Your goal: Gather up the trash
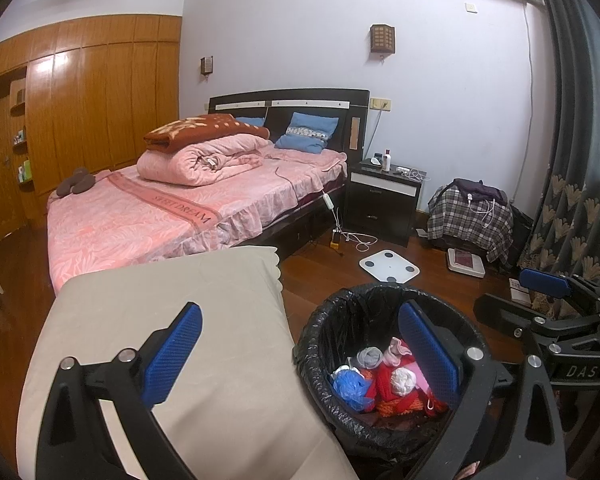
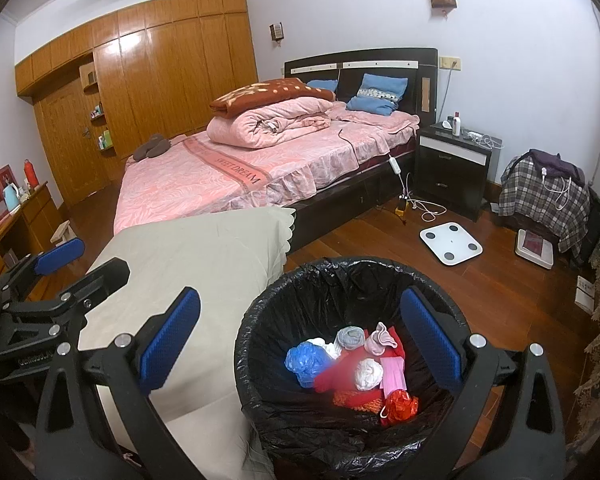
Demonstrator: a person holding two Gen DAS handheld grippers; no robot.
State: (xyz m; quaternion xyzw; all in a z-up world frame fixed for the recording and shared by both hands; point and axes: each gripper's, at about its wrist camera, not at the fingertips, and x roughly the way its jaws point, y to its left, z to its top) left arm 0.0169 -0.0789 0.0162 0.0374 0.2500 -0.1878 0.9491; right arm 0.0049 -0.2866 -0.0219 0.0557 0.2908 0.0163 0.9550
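So both grippers are hanging over the round bin lined with a black plastic bag [image 2: 324,432], which sits on the wood floor right beside the beige cloth-covered surface [image 2: 196,264]. Left gripper [image 1: 300,356] has its blue pads spread wide, holding nothing; same for the right gripper [image 2: 300,344]. Inside the bin there's crumpled trash [image 2: 352,372]: blue plastic wad, white balls, pink and red bits

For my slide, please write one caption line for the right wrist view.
Open right gripper above a black-lined bin holding crumpled trash, beside a beige cloth.
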